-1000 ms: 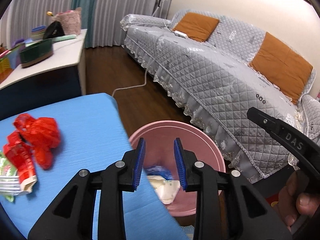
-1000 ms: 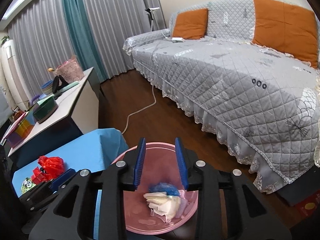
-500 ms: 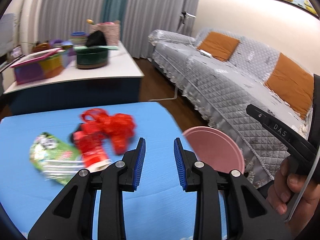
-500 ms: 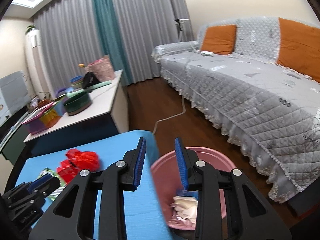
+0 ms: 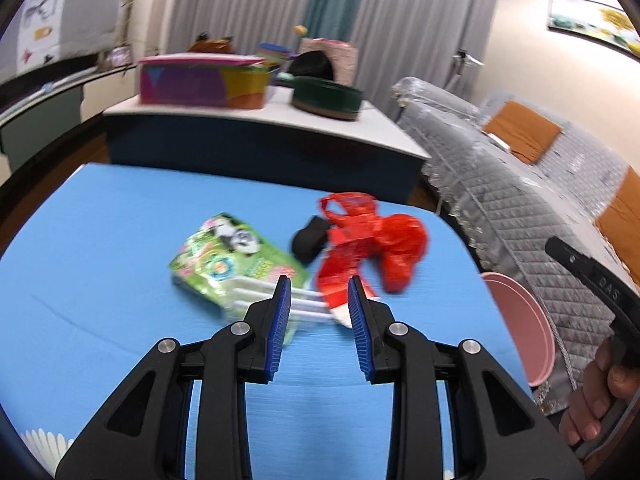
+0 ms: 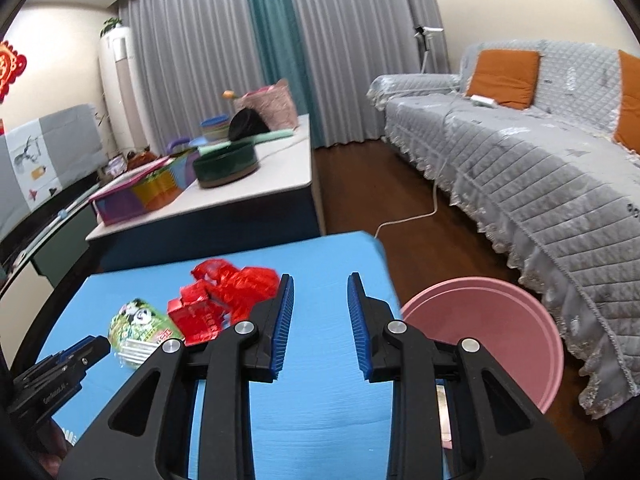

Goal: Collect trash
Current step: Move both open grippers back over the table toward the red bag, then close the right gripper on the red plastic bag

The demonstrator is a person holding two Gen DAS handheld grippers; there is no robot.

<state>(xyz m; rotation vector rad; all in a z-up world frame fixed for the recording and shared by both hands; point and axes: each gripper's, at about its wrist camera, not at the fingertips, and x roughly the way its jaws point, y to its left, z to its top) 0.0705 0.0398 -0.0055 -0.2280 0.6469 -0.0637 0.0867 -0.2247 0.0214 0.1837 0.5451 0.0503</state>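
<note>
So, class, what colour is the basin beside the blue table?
Pink. The basin shows best in the right wrist view.

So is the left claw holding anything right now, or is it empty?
Empty. The left claw stands open with only the blue table visible between its pads, short of the green wrapper and red bag.

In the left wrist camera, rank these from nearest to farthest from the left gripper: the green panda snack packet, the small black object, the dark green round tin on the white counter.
From the left gripper, nearest first:
1. Green panda snack packet, on the blue table just ahead, slightly left.
2. Small black object, farther back, beside the red plastic bag.
3. Dark green round tin, on the white counter beyond the table.
</note>
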